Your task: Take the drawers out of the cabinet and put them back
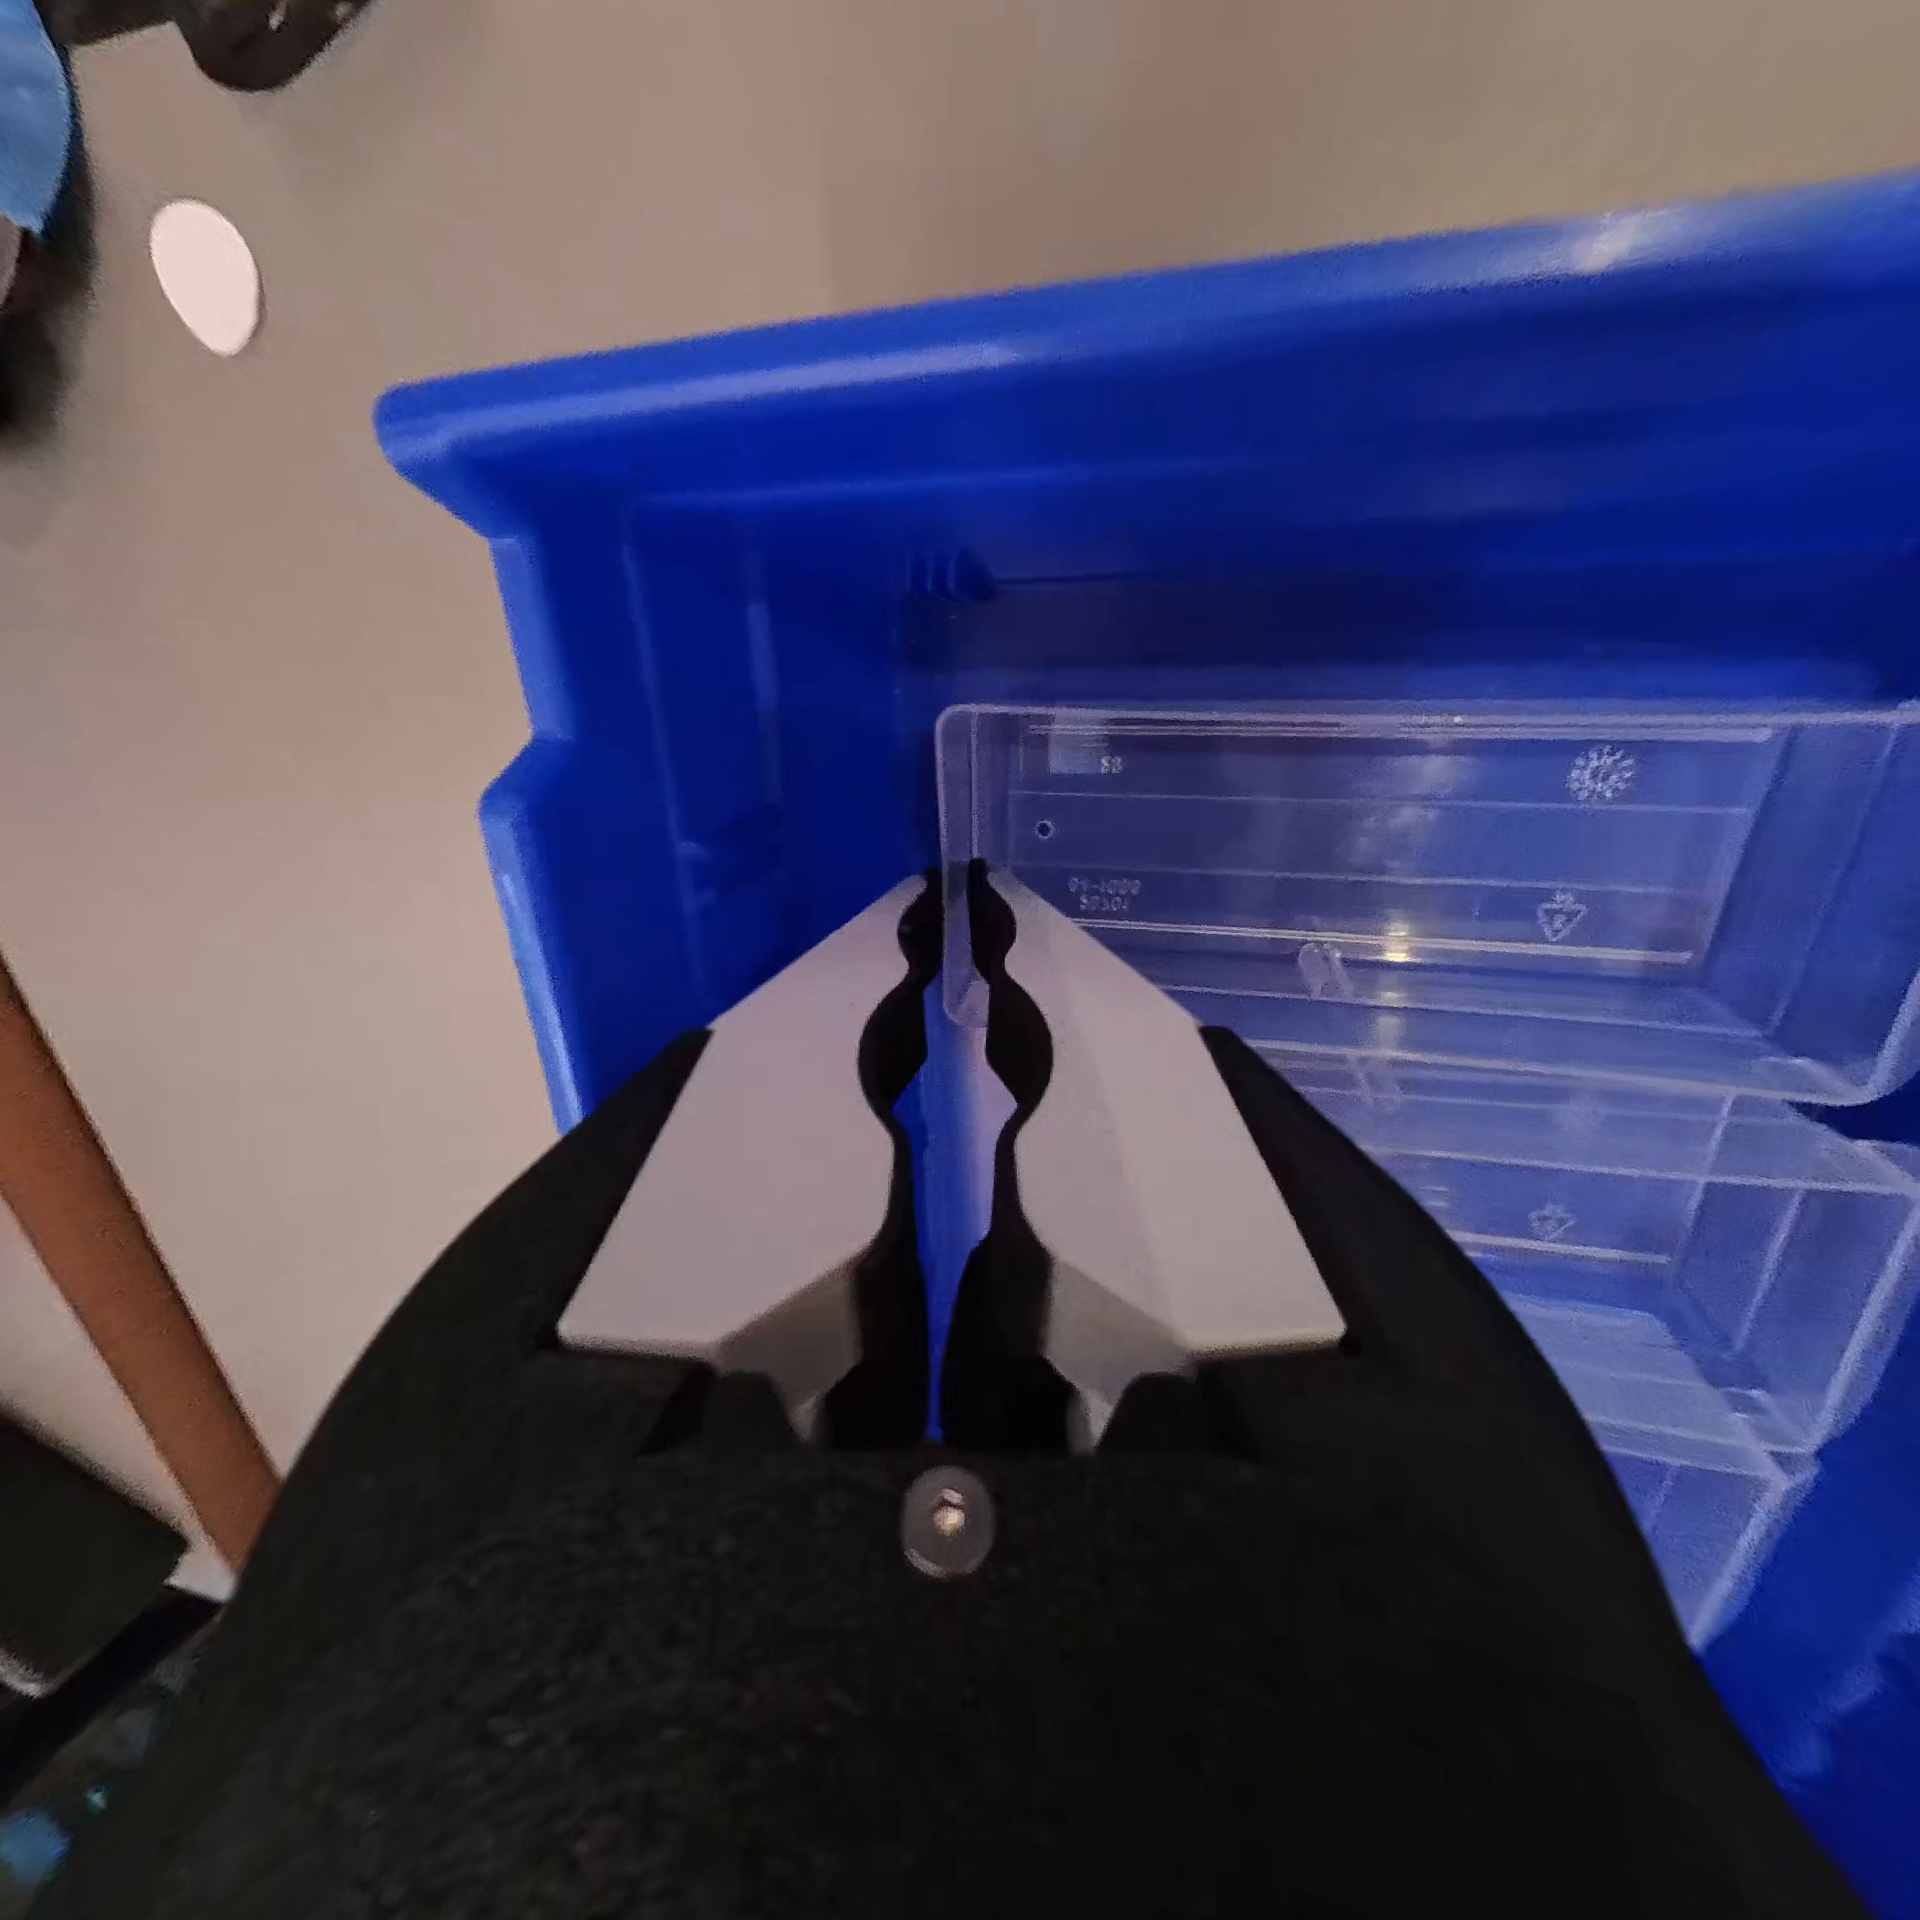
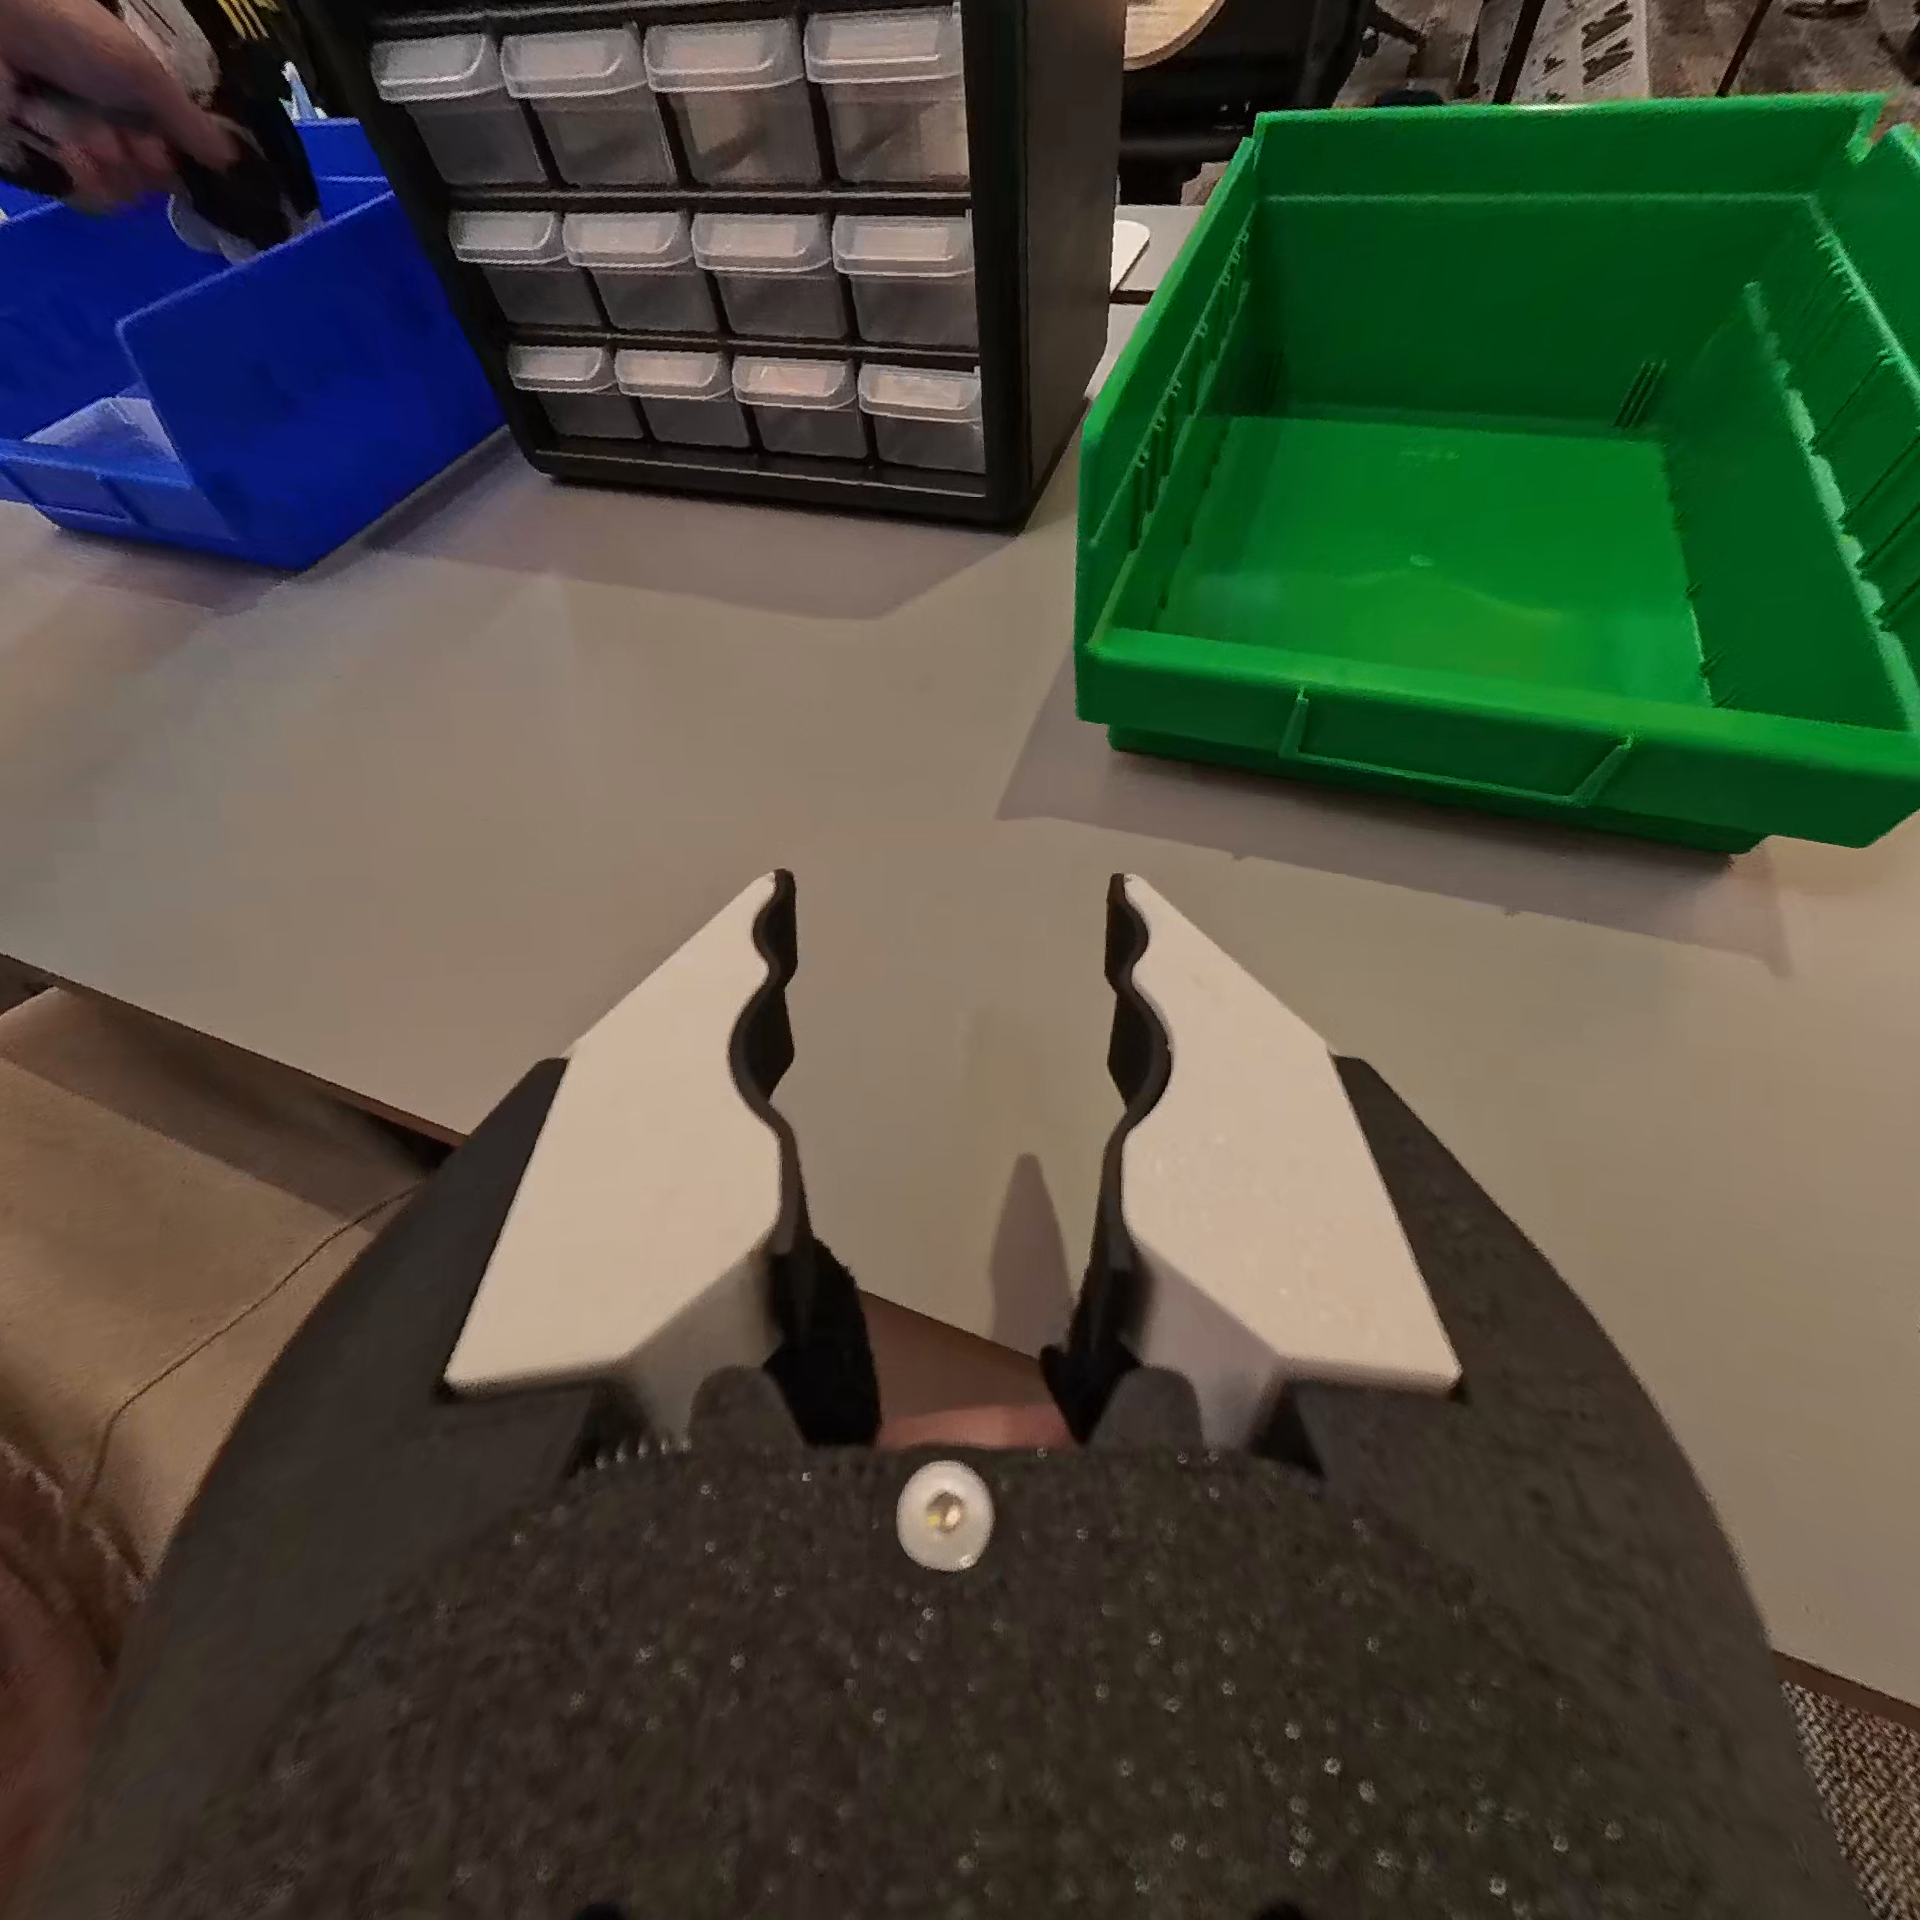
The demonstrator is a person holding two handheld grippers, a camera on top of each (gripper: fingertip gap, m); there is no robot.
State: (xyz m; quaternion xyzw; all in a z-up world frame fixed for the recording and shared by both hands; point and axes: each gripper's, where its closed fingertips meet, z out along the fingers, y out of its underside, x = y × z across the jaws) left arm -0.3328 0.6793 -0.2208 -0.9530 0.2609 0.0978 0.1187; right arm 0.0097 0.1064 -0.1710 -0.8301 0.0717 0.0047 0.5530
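Observation:
My left gripper (image 1: 954,878) is shut on the thin side wall of a clear plastic drawer (image 1: 1403,883), which is inside the blue bin (image 1: 1039,468). More clear drawers (image 1: 1610,1226) lie under it in the bin. In the right wrist view the black cabinet (image 2: 1039,260) stands at the back of the table with three visible rows of clear drawers (image 2: 727,270) in their slots. The blue bin (image 2: 312,416) is to its left, with a person's hand and the left gripper (image 2: 239,197) over it. My right gripper (image 2: 951,883) is open and empty above the table's front part.
A green bin (image 2: 1455,748) stands to the right of the cabinet, nothing showing inside it. The grey table (image 2: 520,779) lies between my right gripper and the cabinet. A white round disc (image 1: 203,275) lies on the table beyond the blue bin.

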